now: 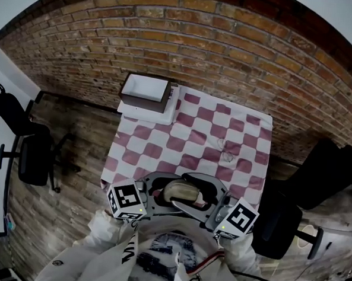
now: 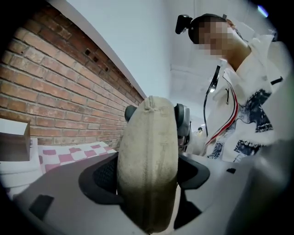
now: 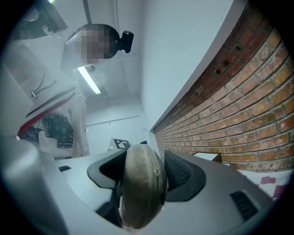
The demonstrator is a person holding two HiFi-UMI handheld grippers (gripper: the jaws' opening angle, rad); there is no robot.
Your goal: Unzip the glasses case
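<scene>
Grey plastic jaws of my left hand-held gripper (image 2: 146, 176) are clenched on the beige, oval fabric glasses case (image 2: 148, 137), its zip seam running down the middle towards me. My right hand-held gripper (image 3: 144, 174) clamps the opposite end of that case, and a small metal zip pull (image 3: 157, 171) shows on the case's flank there. The case hangs in the air between the two, close to my chest, above the near edge of the desk with the maroon-and-white checked cloth (image 1: 194, 135).

To do this well, I judge one gripper should keep the body pinned while the other lets go, pinches only the pull, and draws it along the seam without twisting.

Counted: one case, two grippers, one wire-framed pair of glasses (image 1: 226, 149), one open white box (image 1: 144, 90), two black office chairs (image 1: 30, 149).
</scene>
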